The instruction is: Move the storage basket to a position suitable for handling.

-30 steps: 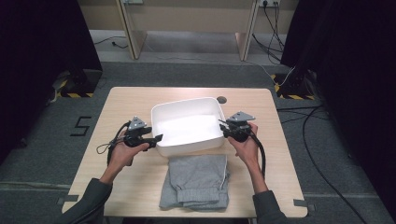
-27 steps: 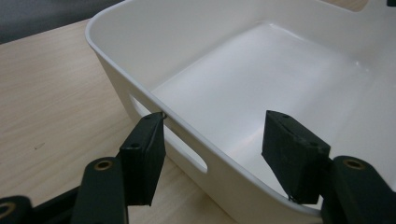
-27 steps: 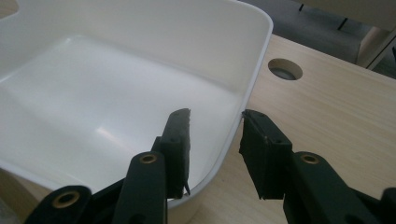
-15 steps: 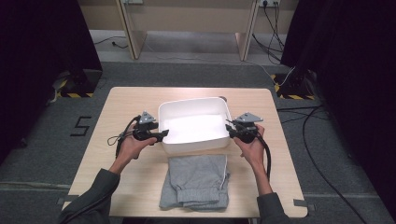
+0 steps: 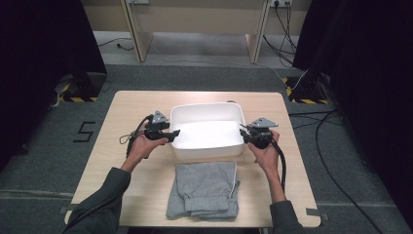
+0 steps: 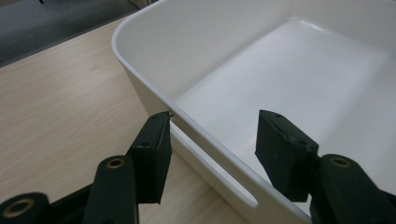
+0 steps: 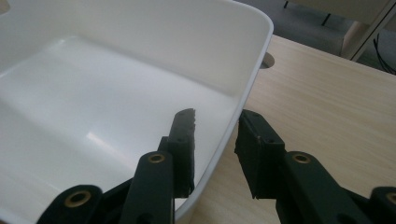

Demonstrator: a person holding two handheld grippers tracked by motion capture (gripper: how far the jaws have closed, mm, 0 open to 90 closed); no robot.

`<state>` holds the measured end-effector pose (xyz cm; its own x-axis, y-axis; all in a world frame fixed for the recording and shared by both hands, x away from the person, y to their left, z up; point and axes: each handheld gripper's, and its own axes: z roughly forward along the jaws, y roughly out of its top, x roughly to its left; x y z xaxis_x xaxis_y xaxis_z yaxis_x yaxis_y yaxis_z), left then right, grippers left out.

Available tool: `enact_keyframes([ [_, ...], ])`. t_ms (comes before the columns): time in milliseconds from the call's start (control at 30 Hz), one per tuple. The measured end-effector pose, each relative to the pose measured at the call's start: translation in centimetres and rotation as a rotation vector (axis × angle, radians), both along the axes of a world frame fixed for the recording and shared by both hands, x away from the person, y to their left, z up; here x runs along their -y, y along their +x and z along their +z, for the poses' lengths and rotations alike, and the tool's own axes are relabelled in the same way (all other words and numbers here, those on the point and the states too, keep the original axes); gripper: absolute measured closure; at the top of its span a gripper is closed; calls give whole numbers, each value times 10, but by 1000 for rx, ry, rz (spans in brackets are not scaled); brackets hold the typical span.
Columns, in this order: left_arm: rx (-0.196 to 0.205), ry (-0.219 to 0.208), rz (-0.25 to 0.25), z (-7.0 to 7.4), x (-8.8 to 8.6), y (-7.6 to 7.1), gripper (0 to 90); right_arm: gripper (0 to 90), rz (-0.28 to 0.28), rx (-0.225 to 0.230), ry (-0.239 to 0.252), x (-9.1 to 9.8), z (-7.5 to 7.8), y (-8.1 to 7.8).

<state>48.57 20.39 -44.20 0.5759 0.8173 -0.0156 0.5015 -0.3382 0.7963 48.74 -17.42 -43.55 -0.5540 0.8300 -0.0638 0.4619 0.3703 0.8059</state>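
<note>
Overhead light falls evenly on your counter (image 5: 122, 146); the room's sides sink into near-black. The white bin (image 5: 207, 131) glares, its floor nearly washed out in the high view. In both gripper views the jaws sit soft and out of focus, casting faint shadows.

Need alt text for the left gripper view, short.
The left gripper is open, its two black jaws straddling the side wall of a white plastic tub, one jaw outside and one inside. The tub is empty and sits on a light wooden table.
</note>
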Motion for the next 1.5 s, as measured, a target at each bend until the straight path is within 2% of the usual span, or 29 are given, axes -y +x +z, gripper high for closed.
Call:
enact_keyframes([
  [267, 11, 14, 4, 0, 0, 8, 458, 692, 5, -7, -29, -3, 0, 8],
  [400, 33, 33, 9, -1, 1, 12, 459, 691, 11, -15, -35, -3, 0, 12],
  [500, 40, 63, 9, 0, 6, 16, 465, 694, -2, -10, -62, -4, 0, 14],
  [600, 40, 64, 6, 0, 9, 19, 467, 693, -6, -11, -63, -2, 0, 15],
  [633, 43, 74, 3, 0, 11, 21, 469, 693, -14, -18, -41, 0, -1, 15],
  [700, 44, 83, 1, 0, 11, 22, 471, 692, -16, -22, -32, 1, -1, 15],
  [800, 47, 85, -10, 0, 11, 23, 478, 683, -18, -5, -58, 0, 0, 9],
  [1000, 50, 99, -8, 0, 11, 22, 485, 675, -29, -15, -28, 0, -1, 4],
  [1033, 49, 98, -7, 0, 11, 22, 485, 673, -25, -10, -40, 1, -1, 4],
  [1133, 36, 96, -7, 0, 13, 21, 453, 665, -30, -12, -29, 0, -1, 4],
  [1167, 24, 79, 3, 1, 12, 20, 435, 596, -46, -17, -29, 1, 0, 4],
  [1200, 24, 79, 3, 1, 12, 20, 409, 564, -63, -13, -20, 3, 1, 3],
  [1233, -18, 6, 35, 5, 7, 17, 367, 533, -69, -2, 7, 5, 3, 1],
  [1267, -30, -21, 50, 8, 4, 16, 330, 498, -66, 10, 41, 8, 7, -1],
  [1300, -41, -38, 58, 11, 2, 14, 312, 473, -66, 20, 68, 11, 11, -3],
  [1333, -41, -38, 58, 11, 2, 14, 301, 473, -66, 20, 68, 11, 11, -3],
  [1367, -61, -57, 55, 18, -1, 10, 282, 438, -49, 35, 100, 16, 21, -10],
  [1467, -61, -49, 54, 24, -1, 3, 229, 414, -37, 42, 117, 17, 29, -16],
  [1500, -59, -25, 58, 30, -3, -4, 208, 389, -34, 42, 115, 19, 36, -23],
])
